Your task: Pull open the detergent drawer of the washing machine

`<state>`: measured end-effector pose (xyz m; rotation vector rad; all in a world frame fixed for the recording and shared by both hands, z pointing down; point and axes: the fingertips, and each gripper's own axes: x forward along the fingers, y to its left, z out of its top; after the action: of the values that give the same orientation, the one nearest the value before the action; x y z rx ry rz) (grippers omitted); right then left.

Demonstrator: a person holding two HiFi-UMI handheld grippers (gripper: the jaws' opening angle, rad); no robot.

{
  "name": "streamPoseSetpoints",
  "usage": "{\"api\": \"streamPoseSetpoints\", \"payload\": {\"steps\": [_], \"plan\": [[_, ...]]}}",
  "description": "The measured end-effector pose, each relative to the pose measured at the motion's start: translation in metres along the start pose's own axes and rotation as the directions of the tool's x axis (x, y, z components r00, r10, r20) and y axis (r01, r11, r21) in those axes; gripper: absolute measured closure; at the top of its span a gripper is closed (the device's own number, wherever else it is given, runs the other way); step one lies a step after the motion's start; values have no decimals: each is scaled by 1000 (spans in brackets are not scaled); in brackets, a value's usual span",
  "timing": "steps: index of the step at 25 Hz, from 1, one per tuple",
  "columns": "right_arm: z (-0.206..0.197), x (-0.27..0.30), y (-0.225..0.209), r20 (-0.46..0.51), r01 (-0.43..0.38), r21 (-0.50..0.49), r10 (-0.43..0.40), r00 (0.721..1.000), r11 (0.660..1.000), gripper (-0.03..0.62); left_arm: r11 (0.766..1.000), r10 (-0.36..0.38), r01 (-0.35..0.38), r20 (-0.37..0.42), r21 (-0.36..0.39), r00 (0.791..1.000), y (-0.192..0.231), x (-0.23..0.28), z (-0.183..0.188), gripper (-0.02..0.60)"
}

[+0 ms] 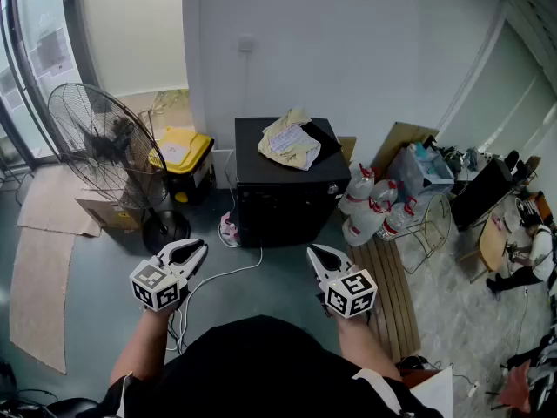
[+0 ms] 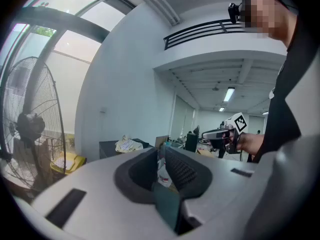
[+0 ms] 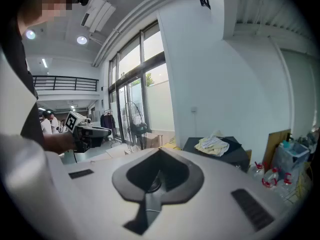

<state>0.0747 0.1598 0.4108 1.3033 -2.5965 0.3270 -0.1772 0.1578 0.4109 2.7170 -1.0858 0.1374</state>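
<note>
Start at the bottom of the head view. Your left gripper (image 1: 195,248) and your right gripper (image 1: 316,252) are both pinched shut with nothing between the jaws, as each gripper view confirms. Both hang in the air, well short of any appliance. I judge that the approach has not begun, so pick one gripper and part its jaws before you close in.

Just beyond the left gripper, a white cable (image 1: 218,279) trails across the floor towards the centre of the frame; step over it. To the right of the right gripper lies a slatted wooden pallet (image 1: 393,290), with a cluster of large water bottles (image 1: 370,205) behind it that narrows that side.

In the centre stands a black box-shaped unit (image 1: 283,200) with a crumpled yellowish cloth (image 1: 291,140) on top. It is the only likely washing machine, but no detergent drawer shows from here, so I cannot tell where it sits; look over its front face.

Further off at the left stand a pedestal fan (image 1: 103,142) and a yellow-lidded bin (image 1: 183,152).
</note>
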Motion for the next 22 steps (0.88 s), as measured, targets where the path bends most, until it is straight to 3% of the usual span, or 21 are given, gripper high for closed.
{"api": "streamPoseSetpoints", "payload": {"steps": [22], "plan": [[-3, 1, 34, 12, 34, 55, -35, 999, 998, 592, 998, -49, 49, -10, -33, 999, 8, -19, -5, 526]]}}
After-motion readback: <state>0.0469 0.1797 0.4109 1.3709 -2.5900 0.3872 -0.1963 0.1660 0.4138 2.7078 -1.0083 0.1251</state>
